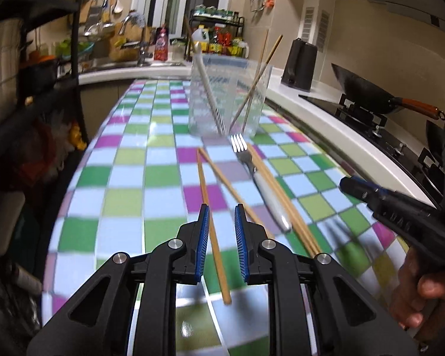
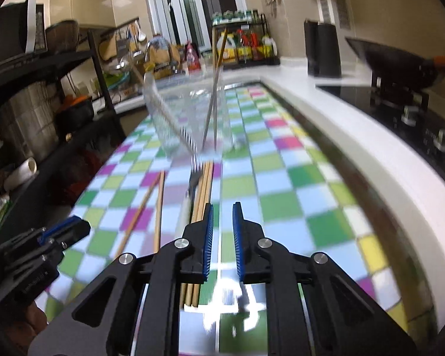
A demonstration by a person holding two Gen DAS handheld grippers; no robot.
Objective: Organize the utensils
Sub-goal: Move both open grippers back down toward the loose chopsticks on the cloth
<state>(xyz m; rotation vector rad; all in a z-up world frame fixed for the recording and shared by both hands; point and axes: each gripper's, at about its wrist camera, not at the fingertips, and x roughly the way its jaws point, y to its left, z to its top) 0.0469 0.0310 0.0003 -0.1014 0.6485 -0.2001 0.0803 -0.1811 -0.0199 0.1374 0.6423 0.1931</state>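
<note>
Left wrist view shows the left gripper (image 1: 221, 218) with jaws narrowly apart over a loose chopstick (image 1: 213, 237), gripping nothing, the right gripper (image 2: 222, 216) likewise empty, and the clear container (image 1: 227, 98) holding chopsticks (image 1: 256, 84) beyond the fork (image 1: 259, 178).

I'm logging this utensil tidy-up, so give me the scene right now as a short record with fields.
surface: checkered tablecloth
container: clear cup, upright, already holding a striped-handled utensil and chopsticks
still on cloth: fork, white handle, plus loose chopsticks on both sides of it
left gripper: jaws narrowly apart over a chopstick, gripping nothing
right gripper: jaws narrowly apart, nothing between them, beside a chopstick bundle
background: wok on stove
</note>
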